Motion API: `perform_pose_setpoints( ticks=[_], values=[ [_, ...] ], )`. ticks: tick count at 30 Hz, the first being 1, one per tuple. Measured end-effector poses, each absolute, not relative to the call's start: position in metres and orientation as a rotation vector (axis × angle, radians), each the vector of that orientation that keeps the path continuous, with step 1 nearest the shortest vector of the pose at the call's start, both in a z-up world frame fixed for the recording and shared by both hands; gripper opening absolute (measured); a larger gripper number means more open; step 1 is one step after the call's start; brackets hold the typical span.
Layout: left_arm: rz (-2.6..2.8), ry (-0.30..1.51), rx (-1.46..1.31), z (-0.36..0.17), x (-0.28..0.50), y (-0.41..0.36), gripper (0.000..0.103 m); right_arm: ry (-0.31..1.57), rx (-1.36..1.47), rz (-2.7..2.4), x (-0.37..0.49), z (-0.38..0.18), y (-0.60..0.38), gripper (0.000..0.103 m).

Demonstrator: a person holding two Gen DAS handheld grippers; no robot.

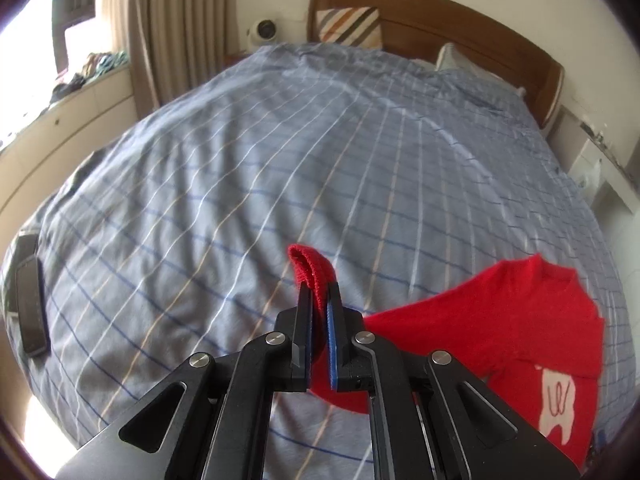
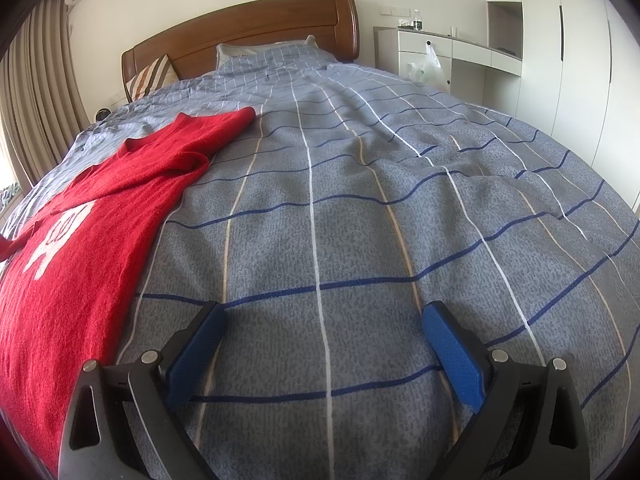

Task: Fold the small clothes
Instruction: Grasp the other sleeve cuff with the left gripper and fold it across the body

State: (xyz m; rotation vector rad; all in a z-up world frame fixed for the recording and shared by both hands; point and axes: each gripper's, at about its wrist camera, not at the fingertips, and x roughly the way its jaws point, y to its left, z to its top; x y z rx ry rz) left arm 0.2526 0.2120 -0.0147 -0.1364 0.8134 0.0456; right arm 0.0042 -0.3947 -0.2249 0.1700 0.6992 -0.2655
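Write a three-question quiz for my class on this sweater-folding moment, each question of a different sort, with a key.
1. True or false: the left gripper is shut on a sleeve cuff of the red sweater.
2. The right gripper is: A) open above the blue checked duvet; B) shut on the sweater; C) out of view.
3. Fill in: the striped cushion leans against the wooden ____.

Key: 1 true; 2 A; 3 headboard.
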Motion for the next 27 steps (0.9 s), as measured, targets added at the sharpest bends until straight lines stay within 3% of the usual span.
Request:
perform_pose_setpoints(
  ticks=[5, 10, 11, 14, 19, 27],
  values=[
    [-0.237, 0.701, -0.007, 0.056, 0.263, 0.067, 0.004, 0.702, 0.172, -0.264, 0.006, -0.225, -0.396, 0.099],
    [-0.464, 0.725, 0.049, 0.041, 0.259, -0.070, 0.007, 0.702, 0.172, -0.264, 0.006, -0.225, -0.396, 0.099],
    [-0.501, 0.752, 0.052, 0.028, 0.259, -0.091, 0.013, 0.702, 0.172, -0.264, 0.006, -0.225, -0.396, 0.099],
    [-0.547, 0.861, 0.032, -0.019, 0.254, -0.134, 0.079, 0.701, 0.174, -0.262, 0.006, -0.225, -0.396, 0.099],
    [-0.481, 0.885, 0.056, -0.062, 0.223, -0.119, 0.081, 0.699, 0.178, -0.257, 0.007, -0.225, -0.397, 0.099],
    [-0.242, 0.831, 0.163, -0.110, 0.143, 0.008, 0.092, 0.702, 0.175, -0.256, 0.008, -0.226, -0.397, 0.100]
  ],
)
